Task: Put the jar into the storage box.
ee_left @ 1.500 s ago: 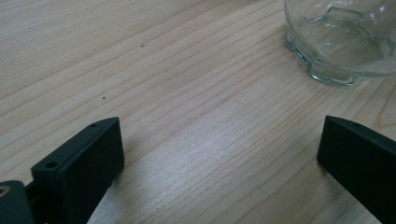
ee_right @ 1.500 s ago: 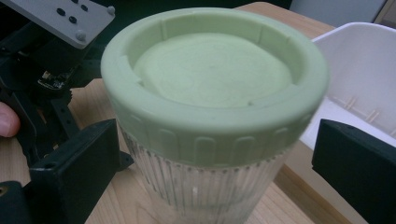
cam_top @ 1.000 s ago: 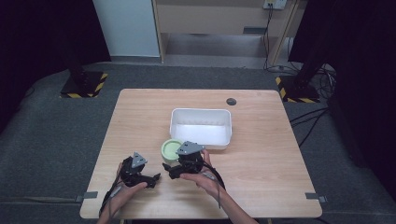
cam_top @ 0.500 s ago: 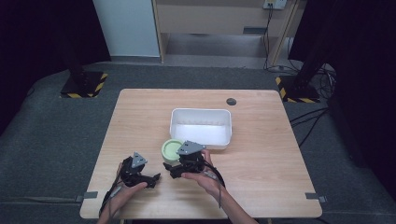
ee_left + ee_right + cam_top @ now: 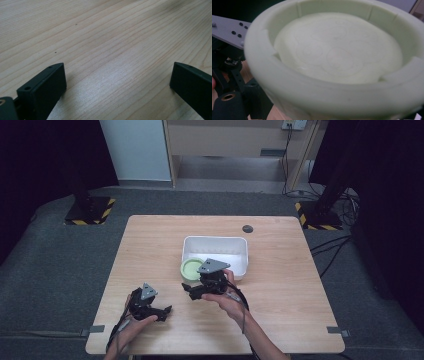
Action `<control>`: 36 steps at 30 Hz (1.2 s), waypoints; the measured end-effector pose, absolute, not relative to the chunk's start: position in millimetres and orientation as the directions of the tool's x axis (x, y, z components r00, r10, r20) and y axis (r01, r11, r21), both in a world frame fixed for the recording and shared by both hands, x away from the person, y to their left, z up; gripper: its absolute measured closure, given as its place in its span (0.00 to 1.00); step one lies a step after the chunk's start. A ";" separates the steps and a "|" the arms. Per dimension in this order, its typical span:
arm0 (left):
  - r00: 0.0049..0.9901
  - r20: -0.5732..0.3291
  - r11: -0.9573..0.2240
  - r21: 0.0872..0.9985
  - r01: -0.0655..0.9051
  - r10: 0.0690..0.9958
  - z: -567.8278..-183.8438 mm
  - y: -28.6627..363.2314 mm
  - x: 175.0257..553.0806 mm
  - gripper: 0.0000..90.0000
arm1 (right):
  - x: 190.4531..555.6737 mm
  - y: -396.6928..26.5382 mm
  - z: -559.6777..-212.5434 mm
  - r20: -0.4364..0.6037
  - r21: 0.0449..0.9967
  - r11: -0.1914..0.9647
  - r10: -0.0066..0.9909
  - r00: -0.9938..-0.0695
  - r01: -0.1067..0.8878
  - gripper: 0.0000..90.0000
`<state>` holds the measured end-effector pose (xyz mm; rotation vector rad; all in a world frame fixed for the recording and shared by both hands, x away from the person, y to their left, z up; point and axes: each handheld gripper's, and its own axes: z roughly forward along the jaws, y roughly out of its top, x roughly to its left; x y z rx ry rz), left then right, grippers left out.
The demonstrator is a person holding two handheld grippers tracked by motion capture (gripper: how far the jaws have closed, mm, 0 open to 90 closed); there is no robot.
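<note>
Nothing has moved: right tool holds the green lid beside the white tub; left tool wide open.

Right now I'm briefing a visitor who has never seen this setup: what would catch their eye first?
First the pale green round lid, looming close before the right gripper and lying beside the white rectangular plastic tub at mid-table. Next the left gripper, jaws wide apart over the bare light wooden table near its front edge.
</note>
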<state>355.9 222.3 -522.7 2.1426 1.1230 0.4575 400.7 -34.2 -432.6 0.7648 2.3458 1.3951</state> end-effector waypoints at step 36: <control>0.569 0.001 -0.408 0.698 0.589 0.823 -522.7 222.3 355.9 0.00 | 459.7 -74.4 -406.2 -0.008 0.861 0.366 0.704 -0.710 0.353 0.13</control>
